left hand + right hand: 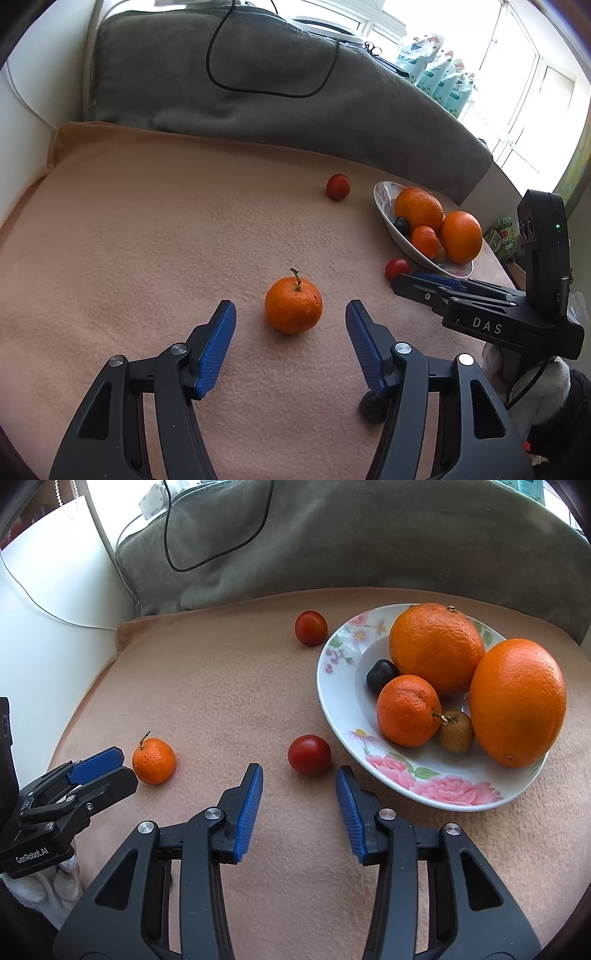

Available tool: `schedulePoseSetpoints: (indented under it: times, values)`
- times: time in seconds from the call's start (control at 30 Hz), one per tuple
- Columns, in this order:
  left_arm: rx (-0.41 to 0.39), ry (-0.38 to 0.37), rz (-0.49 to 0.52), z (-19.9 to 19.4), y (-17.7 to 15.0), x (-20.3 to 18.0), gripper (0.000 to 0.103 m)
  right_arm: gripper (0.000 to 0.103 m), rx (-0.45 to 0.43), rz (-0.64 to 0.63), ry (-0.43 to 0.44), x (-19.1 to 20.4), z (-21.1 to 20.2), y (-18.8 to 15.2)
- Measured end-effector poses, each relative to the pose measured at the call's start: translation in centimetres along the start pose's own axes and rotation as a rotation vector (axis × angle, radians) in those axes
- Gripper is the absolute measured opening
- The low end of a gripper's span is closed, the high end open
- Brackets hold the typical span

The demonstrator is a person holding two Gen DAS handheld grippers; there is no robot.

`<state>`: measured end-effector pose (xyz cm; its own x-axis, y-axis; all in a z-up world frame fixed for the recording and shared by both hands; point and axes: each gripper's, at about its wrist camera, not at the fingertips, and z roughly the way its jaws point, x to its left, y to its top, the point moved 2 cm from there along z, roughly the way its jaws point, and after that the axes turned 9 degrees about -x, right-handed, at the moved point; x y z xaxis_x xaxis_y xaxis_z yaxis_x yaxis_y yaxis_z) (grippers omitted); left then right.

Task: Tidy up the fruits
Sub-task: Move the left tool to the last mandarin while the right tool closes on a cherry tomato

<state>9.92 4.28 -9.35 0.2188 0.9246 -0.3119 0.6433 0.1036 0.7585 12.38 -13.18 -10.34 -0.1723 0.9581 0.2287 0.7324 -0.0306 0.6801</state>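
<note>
A small mandarin with a stem lies on the peach cloth just ahead of my open, empty left gripper; it also shows in the right wrist view. My right gripper is open and empty, with a red cherry tomato just beyond its tips. A second tomato lies farther back. A floral plate holds two big oranges, a mandarin, a dark plum and a brown fruit.
A grey blanket with a black cable rises behind the cloth. A dark round fruit lies under my left gripper's right finger. The white wall bounds the left side. Packages stand by the window.
</note>
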Motion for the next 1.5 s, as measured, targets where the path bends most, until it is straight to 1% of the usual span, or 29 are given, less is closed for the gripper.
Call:
schedulePoseSetpoints:
  times: [0.13,0.33,0.53,0.67,0.73,0.77,0.83,0.9,1.0,1.27,1.5]
  values:
    - [0.010,-0.006,0.003,0.4,0.0,0.1,0.061,0.043,0.005,0.003,-0.010,0.2,0.5,0.2]
    - [0.038,-0.010,0.007,1.4,-0.2,0.3,0.056,0.040,0.011,0.005,-0.027,0.3,1.1,0.2]
    - [0.049,-0.013,0.002,1.7,-0.3,0.4,0.055,0.036,0.014,0.009,-0.040,0.3,1.4,0.2]
    - [0.055,-0.007,0.006,2.0,-0.2,0.4,0.054,0.031,0.013,0.007,-0.048,0.3,1.3,0.2]
    - [0.057,-0.005,0.007,2.1,-0.2,0.4,0.051,0.027,0.013,0.008,-0.054,0.5,1.5,0.4]
    - [0.058,-0.003,0.006,2.1,-0.2,0.5,0.047,0.027,0.012,0.008,-0.055,0.5,1.5,0.4]
    - [0.058,-0.011,0.005,2.2,-0.1,0.4,0.043,0.027,0.009,0.007,-0.055,0.5,1.4,0.3]
    - [0.058,-0.022,0.011,2.2,-0.2,0.3,0.036,0.027,0.008,0.005,-0.055,0.5,1.5,0.3]
    - [0.052,-0.017,0.019,2.1,-0.2,0.1,0.035,0.027,0.006,0.006,-0.047,0.5,1.4,0.3]
    - [0.037,-0.007,-0.003,1.5,0.1,0.2,0.035,0.027,-0.010,0.016,-0.010,0.4,0.2,0.3]
    - [0.018,-0.016,-0.008,0.8,0.4,-0.5,0.035,0.027,-0.035,0.024,0.016,0.2,-1.3,0.4]
